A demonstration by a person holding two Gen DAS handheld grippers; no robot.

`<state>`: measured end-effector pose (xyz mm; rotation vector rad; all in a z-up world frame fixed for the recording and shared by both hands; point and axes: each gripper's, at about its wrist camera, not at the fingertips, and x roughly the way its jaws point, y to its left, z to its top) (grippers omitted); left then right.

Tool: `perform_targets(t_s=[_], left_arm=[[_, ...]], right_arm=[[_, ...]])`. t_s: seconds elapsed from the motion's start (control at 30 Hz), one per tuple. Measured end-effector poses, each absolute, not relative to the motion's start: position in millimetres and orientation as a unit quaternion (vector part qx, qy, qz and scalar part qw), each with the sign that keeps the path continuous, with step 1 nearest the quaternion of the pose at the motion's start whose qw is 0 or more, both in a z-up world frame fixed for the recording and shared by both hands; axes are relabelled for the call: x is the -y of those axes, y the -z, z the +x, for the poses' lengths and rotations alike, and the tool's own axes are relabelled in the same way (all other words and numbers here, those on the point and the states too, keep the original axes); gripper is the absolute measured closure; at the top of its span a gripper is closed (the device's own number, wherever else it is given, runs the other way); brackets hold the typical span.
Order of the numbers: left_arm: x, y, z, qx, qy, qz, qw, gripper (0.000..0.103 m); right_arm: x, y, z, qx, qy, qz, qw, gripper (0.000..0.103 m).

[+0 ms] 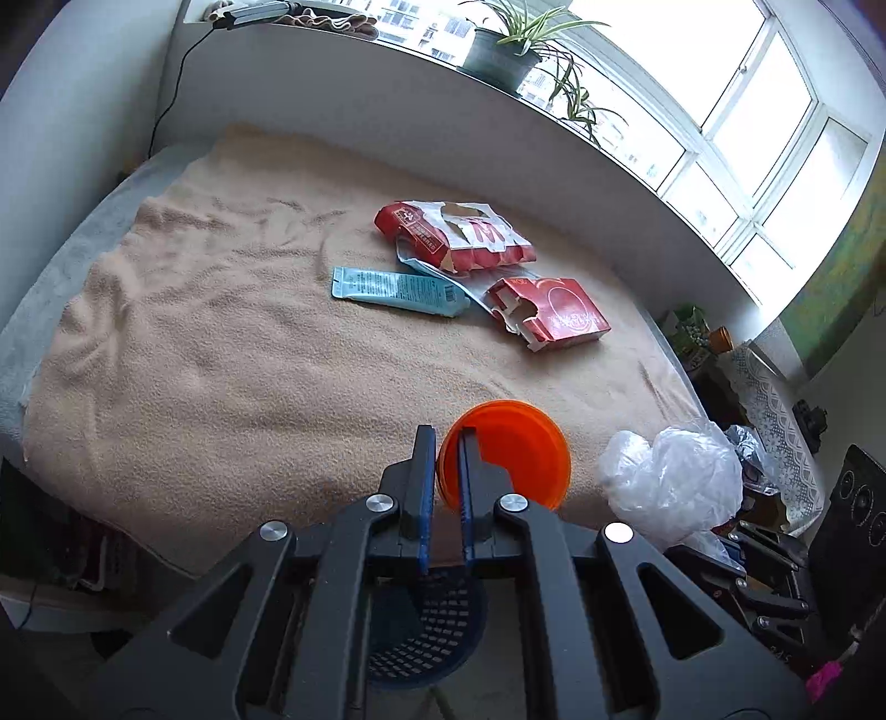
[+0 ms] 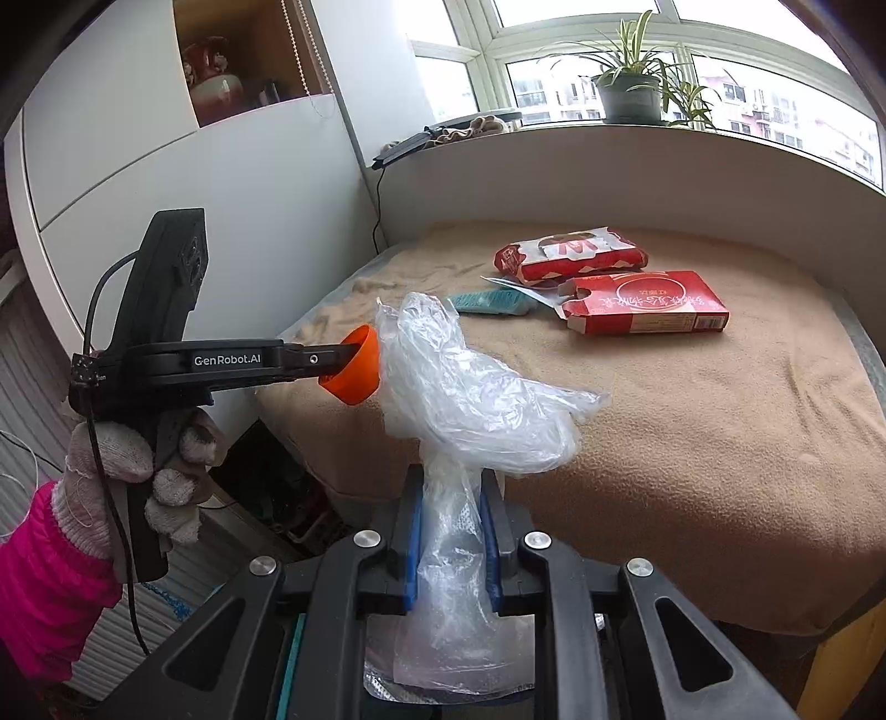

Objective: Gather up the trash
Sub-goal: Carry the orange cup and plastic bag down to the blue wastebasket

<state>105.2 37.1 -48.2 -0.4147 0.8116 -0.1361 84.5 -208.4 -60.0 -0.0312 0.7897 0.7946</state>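
Observation:
My left gripper (image 1: 447, 443) is shut on the rim of an orange plastic cup (image 1: 515, 451), held at the near edge of the table; the cup also shows in the right wrist view (image 2: 354, 368). My right gripper (image 2: 451, 493) is shut on a crumpled clear plastic bag (image 2: 470, 387), also seen in the left wrist view (image 1: 670, 482). A blue mesh bin (image 1: 426, 637) sits below the left gripper. On the tan cloth lie a torn red wrapper (image 1: 454, 235), a red box (image 1: 554, 315) and a blue packet (image 1: 398, 291).
The table is covered by a tan towel (image 1: 221, 360) and stands against a white window ledge with a potted plant (image 1: 504, 50). Clutter and a speaker (image 1: 853, 515) stand at the right. A white cabinet (image 2: 166, 166) is at the left.

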Motion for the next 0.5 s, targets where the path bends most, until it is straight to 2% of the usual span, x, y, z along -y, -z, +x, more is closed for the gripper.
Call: perform_targets(t_s=[0.5], left_arm=[[-4, 135, 60, -0.473, 0.077, -0.181, 0.859, 0.098]], right_arm=[[220, 137, 68, -0.456, -0.355, -0.012, 0.816, 0.087]])
